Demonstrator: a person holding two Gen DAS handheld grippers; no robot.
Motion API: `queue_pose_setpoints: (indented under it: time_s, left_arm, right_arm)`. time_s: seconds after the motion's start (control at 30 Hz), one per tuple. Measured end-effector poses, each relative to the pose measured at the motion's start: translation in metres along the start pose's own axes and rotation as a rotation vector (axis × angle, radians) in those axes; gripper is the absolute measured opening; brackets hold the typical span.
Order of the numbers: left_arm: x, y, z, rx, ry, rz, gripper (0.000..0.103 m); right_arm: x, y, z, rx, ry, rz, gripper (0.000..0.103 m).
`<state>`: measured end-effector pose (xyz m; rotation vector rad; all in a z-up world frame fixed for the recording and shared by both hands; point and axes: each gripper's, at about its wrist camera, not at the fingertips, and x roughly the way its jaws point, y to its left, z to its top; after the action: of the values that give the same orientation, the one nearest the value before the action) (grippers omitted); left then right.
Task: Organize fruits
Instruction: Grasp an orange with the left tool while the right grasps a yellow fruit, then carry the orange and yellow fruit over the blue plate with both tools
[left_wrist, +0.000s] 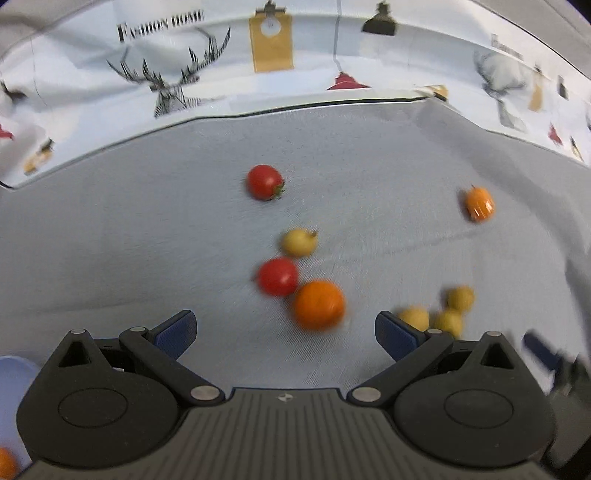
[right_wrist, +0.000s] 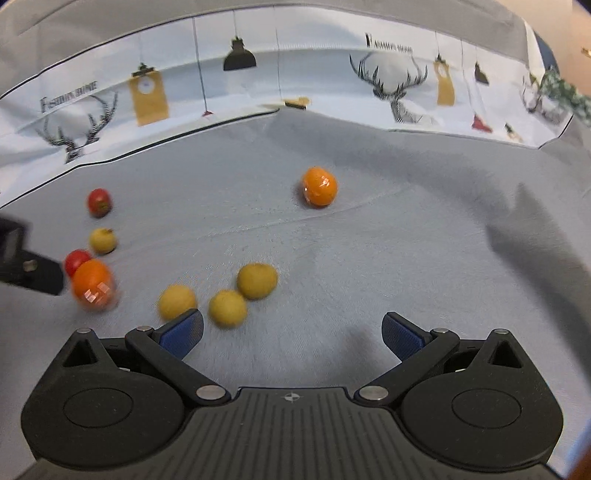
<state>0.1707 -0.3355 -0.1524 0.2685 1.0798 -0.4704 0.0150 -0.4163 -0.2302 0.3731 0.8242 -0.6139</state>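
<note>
Fruits lie scattered on a grey cloth. In the left wrist view my left gripper (left_wrist: 286, 332) is open and holds nothing; an orange (left_wrist: 319, 304) sits just ahead of it, touching a red tomato (left_wrist: 277, 277). Beyond them lie a yellow fruit (left_wrist: 298, 242) and a second tomato (left_wrist: 264, 182). Another orange (left_wrist: 479, 204) lies far right, and three yellow fruits (left_wrist: 437, 312) cluster by the right finger. In the right wrist view my right gripper (right_wrist: 293, 332) is open and empty, with three yellow fruits (right_wrist: 227, 308) just ahead and an orange (right_wrist: 319, 186) farther off.
A patterned cloth with deer and lamp prints (left_wrist: 177, 81) rises behind the grey cloth. A pale blue dish rim (left_wrist: 14, 380) shows at the lower left with an orange piece (left_wrist: 5, 463) in it. The left gripper's tip (right_wrist: 26, 269) enters at the left edge.
</note>
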Motion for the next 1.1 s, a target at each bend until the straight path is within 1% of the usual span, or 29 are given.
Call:
queue_pose_setpoints:
  time_s: [0.1, 0.17, 0.2, 0.23, 0.27, 0.3, 0.33, 0.37, 0.5, 0.6, 0.7, 0.8, 0.9, 1.1]
  left_arm:
    - [0.026, -0.006, 0.013, -0.045, 0.039, 0.03, 0.103]
    - [0.038, -0.006, 0.017, -0.072, 0.068, 0.039, 0.102]
    - [0.042, -0.004, 0.018, -0.09, 0.078, 0.042, 0.098]
    - [0.043, -0.002, 0.018, -0.11, 0.081, 0.034, 0.09]
    - [0.043, 0.001, 0.018, -0.126, 0.094, 0.014, 0.067]
    - [0.045, 0.004, 0.017, -0.138, 0.126, -0.021, 0.051]
    - [0.042, 0.005, 0.016, -0.147, 0.123, -0.02, 0.045]
    - [0.04, 0.007, 0.015, -0.147, 0.114, -0.025, 0.04]
    - [0.029, 0.016, 0.004, -0.144, 0.116, -0.051, 0.039]
    - [0.01, 0.025, -0.011, -0.12, 0.104, -0.065, 0.039]
    - [-0.016, 0.033, -0.028, -0.09, 0.093, -0.06, 0.039]
    - [-0.049, 0.045, -0.045, -0.077, 0.085, -0.065, 0.039]
    - [-0.086, 0.06, -0.062, -0.081, 0.056, -0.062, 0.039]
    - [-0.156, 0.101, -0.096, -0.107, -0.012, -0.022, 0.039]
  right_arm:
    - [0.018, 0.008, -0.004, 0.005, 0.013, -0.014, 0.102]
    - [0.017, 0.015, -0.011, -0.022, -0.033, -0.035, 0.101]
    - [0.014, 0.016, -0.013, -0.025, -0.046, -0.025, 0.096]
    - [0.011, 0.017, -0.014, -0.036, -0.058, -0.006, 0.082]
    - [0.006, 0.02, -0.015, -0.063, -0.072, 0.013, 0.071]
    - [0.002, 0.025, -0.016, -0.099, -0.079, 0.03, 0.043]
    - [0.0, 0.029, -0.017, -0.127, -0.077, 0.034, 0.026]
    - [-0.002, 0.032, -0.018, -0.137, -0.074, 0.028, 0.026]
    - [-0.011, 0.024, -0.016, -0.08, -0.036, 0.053, 0.026]
    - [-0.025, 0.016, -0.019, -0.046, -0.003, 0.071, 0.026]
    - [-0.049, 0.012, -0.027, -0.043, 0.018, 0.095, 0.026]
    - [-0.077, 0.015, -0.034, -0.063, 0.007, 0.126, 0.026]
    - [-0.106, 0.023, -0.038, -0.099, -0.012, 0.161, 0.026]
    - [-0.166, 0.053, -0.039, -0.155, -0.046, 0.251, 0.026]
